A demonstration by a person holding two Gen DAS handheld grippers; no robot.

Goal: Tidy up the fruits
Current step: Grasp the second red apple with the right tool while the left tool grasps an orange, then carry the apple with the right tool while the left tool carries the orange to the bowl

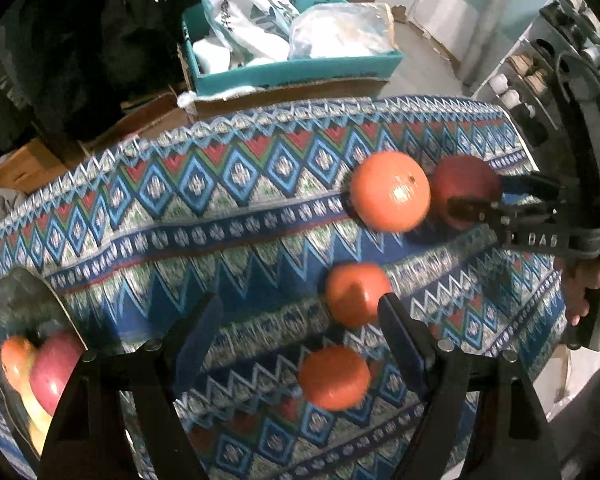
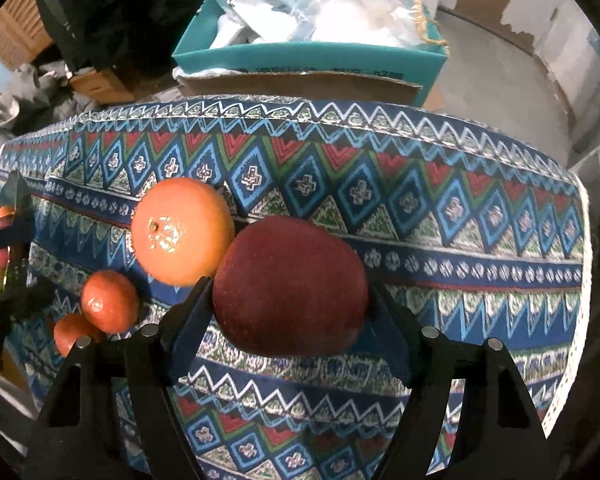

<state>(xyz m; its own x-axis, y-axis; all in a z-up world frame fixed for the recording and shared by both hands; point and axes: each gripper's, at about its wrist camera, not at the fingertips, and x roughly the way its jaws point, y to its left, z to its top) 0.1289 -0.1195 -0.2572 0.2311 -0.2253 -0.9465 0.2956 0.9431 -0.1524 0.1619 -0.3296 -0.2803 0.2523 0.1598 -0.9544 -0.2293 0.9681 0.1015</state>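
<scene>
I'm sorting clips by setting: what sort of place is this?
Probably a cluttered room in a home, perhaps used for storage. A patterned tablecloth covers the table, a teal cardboard box stuffed with plastic bags sits behind it, and a white shelf rack holds small bottles.

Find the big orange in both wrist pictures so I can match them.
Left wrist view: the big orange sits right of centre, beside the red apple.
Right wrist view: the big orange sits left of centre, touching the red apple.
Shared landmark: the teal box beyond the table.
</scene>
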